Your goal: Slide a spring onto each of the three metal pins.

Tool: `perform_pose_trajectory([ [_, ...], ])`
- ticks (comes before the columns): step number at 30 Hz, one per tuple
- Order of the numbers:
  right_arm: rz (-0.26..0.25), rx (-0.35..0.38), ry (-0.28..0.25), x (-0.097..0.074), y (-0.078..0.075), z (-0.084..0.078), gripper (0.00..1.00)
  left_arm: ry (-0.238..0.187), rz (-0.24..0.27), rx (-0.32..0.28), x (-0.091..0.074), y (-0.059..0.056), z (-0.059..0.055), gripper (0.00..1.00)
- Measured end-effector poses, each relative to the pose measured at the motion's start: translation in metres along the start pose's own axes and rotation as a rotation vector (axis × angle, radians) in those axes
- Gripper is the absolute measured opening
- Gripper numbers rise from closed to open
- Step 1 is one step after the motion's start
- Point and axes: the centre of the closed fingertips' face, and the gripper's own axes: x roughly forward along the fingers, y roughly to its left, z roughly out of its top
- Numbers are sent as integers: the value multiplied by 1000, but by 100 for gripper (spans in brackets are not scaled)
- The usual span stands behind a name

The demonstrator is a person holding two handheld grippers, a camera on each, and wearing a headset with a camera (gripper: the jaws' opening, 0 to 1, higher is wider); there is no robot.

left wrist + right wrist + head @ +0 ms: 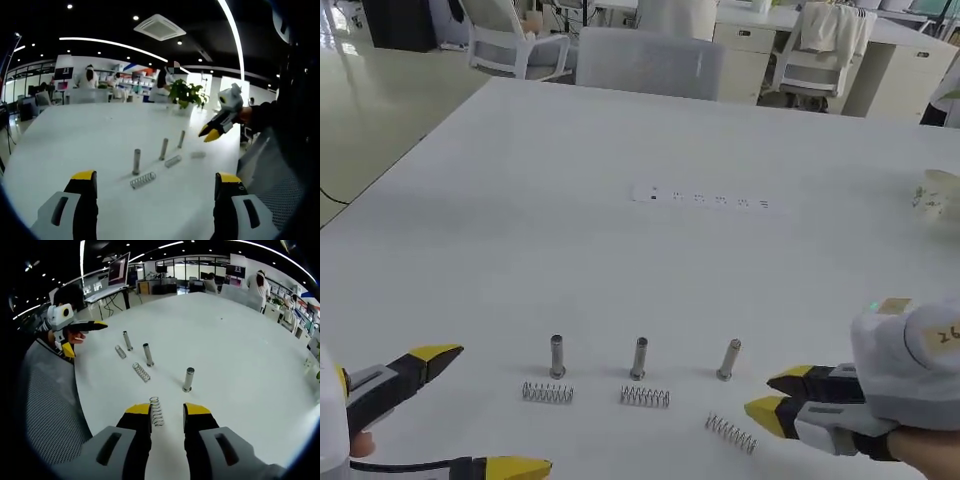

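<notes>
On a white table [620,250] in an open office, the left gripper [485,410] gapes wide and empty, with three upright metal pins [639,357] and two springs [548,393] beyond its tips. The right gripper [770,394] is narrowly parted, holding nothing, with the third spring [730,432] lying just off its tips. The label on its body is unreadable.

The head view looks forward and down across the white table [620,250] from its near edge. The left gripper view skims low from the left end of the 3 pins [639,358]; the right gripper view faces back from the right (closer in). All 3 views share the pins.
</notes>
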Motion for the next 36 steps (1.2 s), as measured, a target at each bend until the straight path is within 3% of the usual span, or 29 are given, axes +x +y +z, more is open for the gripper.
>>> perform_pose_trajectory([
  [7, 63, -50, 91, 7, 16, -20, 24, 4, -3, 1, 1, -1, -1, 95],
  [17, 91, -91, 163, 13, 21, -34, 23, 7, -8, 1, 2, -2, -1, 94],
  [36, 72, -149, 226, 27, 13, -40, 14, 5, -15, 1, 2, -4, 1, 93],
])
